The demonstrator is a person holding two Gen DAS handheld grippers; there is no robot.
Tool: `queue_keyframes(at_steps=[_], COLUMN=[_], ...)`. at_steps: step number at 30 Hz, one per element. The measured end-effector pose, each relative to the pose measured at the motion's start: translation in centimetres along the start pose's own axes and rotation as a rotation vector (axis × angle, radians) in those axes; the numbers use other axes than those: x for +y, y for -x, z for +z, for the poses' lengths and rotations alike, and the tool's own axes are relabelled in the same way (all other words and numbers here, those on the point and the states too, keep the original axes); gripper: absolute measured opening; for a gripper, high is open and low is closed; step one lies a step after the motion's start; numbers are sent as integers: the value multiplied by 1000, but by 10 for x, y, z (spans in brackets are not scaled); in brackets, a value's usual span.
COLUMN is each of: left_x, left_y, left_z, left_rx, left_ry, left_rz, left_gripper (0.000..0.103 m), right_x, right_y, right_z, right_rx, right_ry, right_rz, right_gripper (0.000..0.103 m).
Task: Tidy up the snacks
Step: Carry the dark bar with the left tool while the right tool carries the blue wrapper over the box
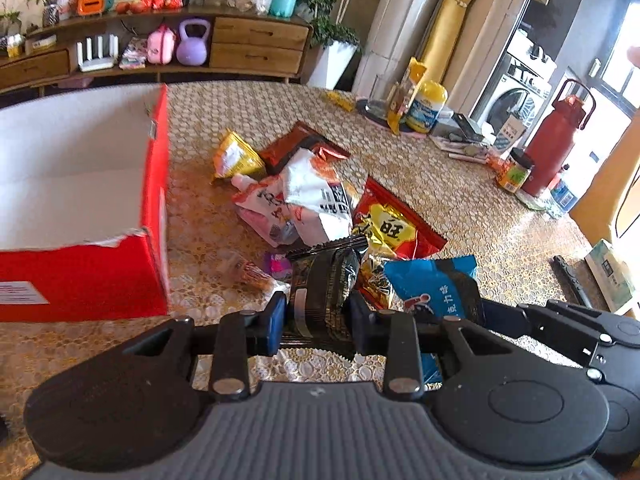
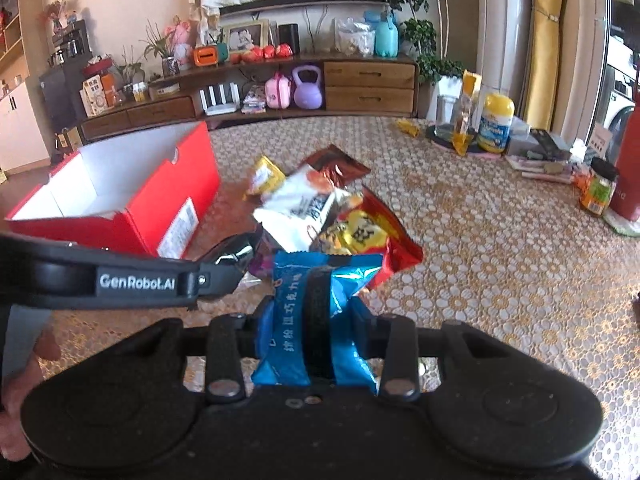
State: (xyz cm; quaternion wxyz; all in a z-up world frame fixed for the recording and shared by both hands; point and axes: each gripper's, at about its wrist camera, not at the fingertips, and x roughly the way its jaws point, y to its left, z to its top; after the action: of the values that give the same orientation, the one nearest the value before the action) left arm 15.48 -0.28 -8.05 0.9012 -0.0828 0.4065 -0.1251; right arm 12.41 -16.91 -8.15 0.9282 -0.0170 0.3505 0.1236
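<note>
My left gripper [image 1: 316, 312] is shut on a black snack packet [image 1: 320, 288], held just above the table in front of the snack pile. My right gripper [image 2: 312, 320] is shut on a blue snack packet [image 2: 320, 320]; that packet also shows in the left wrist view [image 1: 436, 284]. The left gripper's body crosses the right wrist view [image 2: 136, 280] at the left. A pile of snack bags [image 1: 316, 196] lies mid-table: yellow, brown, white and red packets. An open red box [image 1: 156, 216] with a white inside stands left of the pile, also in the right wrist view [image 2: 132, 216].
At the table's far right stand a yellow-lidded tub [image 1: 426, 106], a glass, a small jar [image 1: 516, 170], a red thermos [image 1: 554, 148] and papers. A tissue box [image 1: 610, 276] and a black remote lie at the right edge. A wooden sideboard runs behind the table.
</note>
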Motion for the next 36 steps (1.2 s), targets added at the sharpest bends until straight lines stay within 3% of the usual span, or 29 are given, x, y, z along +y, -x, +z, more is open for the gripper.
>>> queue_keyframes(at_steps=[16, 36], left_x=[17, 102], left_y=[80, 138], left_z=[20, 41], left_rx=[-113, -173], left_ry=[-12, 29], left_rz=[122, 281], left_gripper=[32, 32], right_x=[42, 131], right_y=[35, 13], right_z=[42, 95], right_rx=[-89, -101], right_ry=[62, 145], right_rz=[54, 147], right_gripper=[37, 37])
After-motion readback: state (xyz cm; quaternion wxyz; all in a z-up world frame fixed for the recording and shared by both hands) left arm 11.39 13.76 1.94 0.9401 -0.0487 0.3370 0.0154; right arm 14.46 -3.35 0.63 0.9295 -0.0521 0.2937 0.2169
